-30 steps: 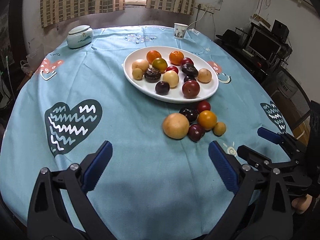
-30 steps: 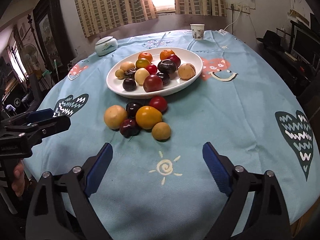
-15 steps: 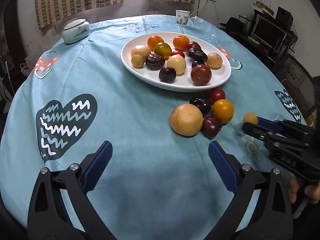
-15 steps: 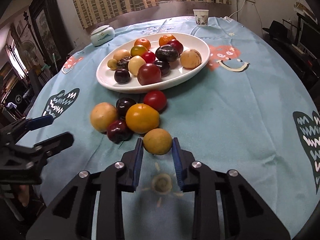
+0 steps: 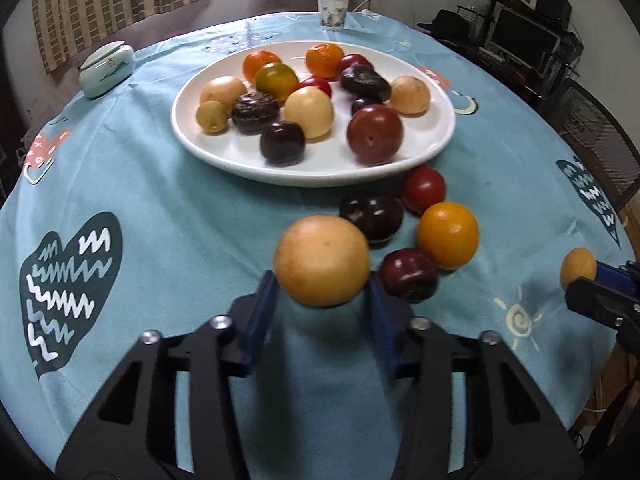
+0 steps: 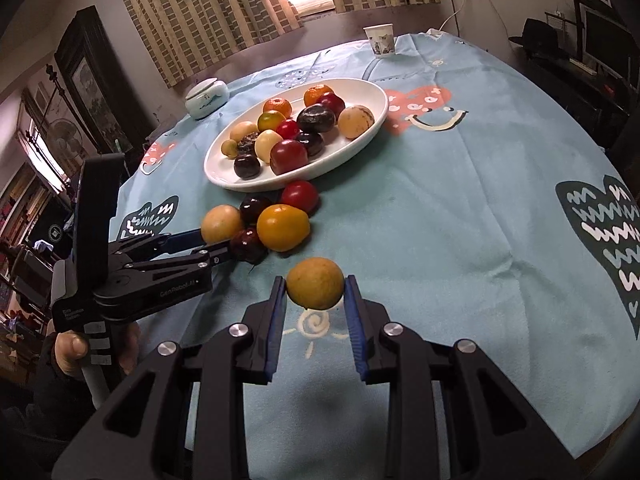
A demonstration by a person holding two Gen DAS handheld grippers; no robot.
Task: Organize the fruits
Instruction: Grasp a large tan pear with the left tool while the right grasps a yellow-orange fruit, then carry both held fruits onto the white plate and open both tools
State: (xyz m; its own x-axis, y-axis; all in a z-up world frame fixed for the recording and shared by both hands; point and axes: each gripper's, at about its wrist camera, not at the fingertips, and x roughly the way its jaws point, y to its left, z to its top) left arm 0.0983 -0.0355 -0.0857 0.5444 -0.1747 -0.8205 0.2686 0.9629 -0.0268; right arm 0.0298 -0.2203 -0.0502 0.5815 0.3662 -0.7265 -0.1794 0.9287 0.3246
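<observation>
- Left gripper (image 5: 320, 286), jaws just closing, clamps the big tan fruit (image 5: 322, 260) between its blue pads, right at its tips.
- Right gripper (image 6: 315, 294) is clenched on the small yellow fruit (image 6: 315, 283).
- Only the right wrist view shows the hand (image 6: 70, 350) holding the left tool.
- Count: four loose fruits lie beyond the left fingertips, thirteen on the white plate (image 5: 440, 136) farther ahead.
</observation>
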